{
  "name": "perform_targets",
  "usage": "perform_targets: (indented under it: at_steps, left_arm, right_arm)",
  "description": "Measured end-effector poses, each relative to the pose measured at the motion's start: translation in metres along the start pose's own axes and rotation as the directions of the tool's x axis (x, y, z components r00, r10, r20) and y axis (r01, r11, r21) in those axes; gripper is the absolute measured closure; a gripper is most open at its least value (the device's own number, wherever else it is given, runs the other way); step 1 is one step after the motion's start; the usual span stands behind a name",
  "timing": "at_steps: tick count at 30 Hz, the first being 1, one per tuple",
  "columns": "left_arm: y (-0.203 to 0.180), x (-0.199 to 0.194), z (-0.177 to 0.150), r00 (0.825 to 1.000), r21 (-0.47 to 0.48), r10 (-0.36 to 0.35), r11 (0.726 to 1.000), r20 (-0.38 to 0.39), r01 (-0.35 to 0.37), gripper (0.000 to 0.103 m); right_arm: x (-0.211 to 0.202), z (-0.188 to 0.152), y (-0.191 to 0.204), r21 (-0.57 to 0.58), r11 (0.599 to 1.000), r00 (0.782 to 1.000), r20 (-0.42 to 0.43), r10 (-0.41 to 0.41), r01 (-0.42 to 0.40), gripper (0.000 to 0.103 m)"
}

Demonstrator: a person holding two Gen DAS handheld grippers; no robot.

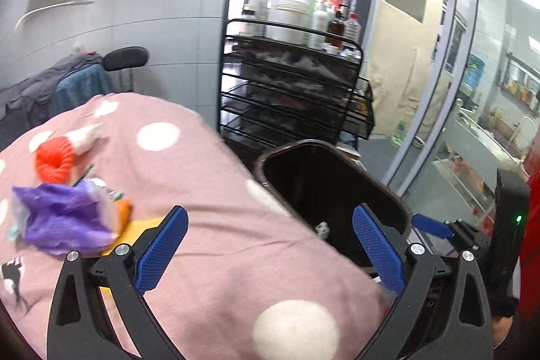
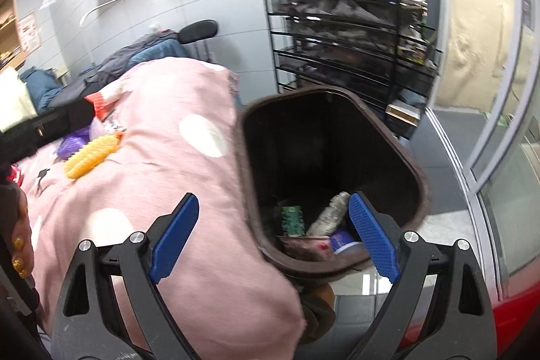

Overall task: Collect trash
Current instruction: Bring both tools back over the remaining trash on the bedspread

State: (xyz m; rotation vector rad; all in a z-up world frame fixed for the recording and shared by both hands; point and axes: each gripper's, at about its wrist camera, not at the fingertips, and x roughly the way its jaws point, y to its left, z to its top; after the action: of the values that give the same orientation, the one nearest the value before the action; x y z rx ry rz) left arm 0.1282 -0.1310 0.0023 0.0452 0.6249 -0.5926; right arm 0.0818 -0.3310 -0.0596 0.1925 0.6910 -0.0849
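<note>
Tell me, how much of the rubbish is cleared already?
Some is done: a crumpled wrapper and other scraps lie in the brown bin. Nothing is in hand; the left tool and right tool are both open. Left on the pink cloth: a purple bag, orange netting, a yellow piece.

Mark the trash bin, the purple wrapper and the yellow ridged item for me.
trash bin (image 2: 420,188): right wrist view, on its brown right rim.
purple wrapper (image 1: 64,218): left wrist view, middle of the crumpled plastic.
yellow ridged item (image 2: 92,154): right wrist view, middle of its ribbed top.
</note>
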Motion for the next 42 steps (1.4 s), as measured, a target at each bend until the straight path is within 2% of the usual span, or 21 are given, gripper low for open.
perform_targets:
  at_steps: [6,14,22,28,32,37,42]
  left_arm:
    - [0.042,-0.022,-0.014,0.996,-0.066,0.094,0.993,0.003,-0.093,0.006]
    - [0.098,-0.045,-0.036,0.979,-0.126,0.200,0.971,-0.022,-0.202,0.006]
    - [0.146,-0.058,-0.053,0.957,-0.145,0.284,0.946,-0.060,-0.289,0.006]
    - [0.173,-0.064,-0.053,0.952,-0.163,0.301,0.938,-0.056,-0.307,0.006]
    - [0.191,-0.063,-0.049,0.953,-0.178,0.298,0.936,-0.054,-0.303,0.008]
    - [0.205,-0.051,-0.039,0.951,-0.121,0.304,0.943,-0.058,-0.309,0.018]
    - [0.223,-0.037,-0.025,0.953,-0.106,0.294,0.948,-0.072,-0.300,0.032]
  right_arm:
    - [0.001,0.011,0.032,-0.069,0.996,0.998,0.015,0.064,-0.063,0.013]
    - [0.007,0.023,0.073,-0.146,0.977,0.987,-0.009,0.158,-0.158,0.013]
    - [0.022,0.039,0.118,-0.164,0.937,0.951,-0.078,0.298,-0.307,0.013]
    - [0.046,0.045,0.158,-0.144,0.906,0.911,-0.179,0.372,-0.398,0.013]
    - [0.068,0.044,0.178,-0.098,0.898,0.883,-0.255,0.395,-0.429,0.020]
    - [0.085,0.043,0.195,-0.069,0.901,0.871,-0.299,0.391,-0.428,0.022]
    - [0.097,0.047,0.202,-0.051,0.912,0.873,-0.315,0.372,-0.407,0.035]
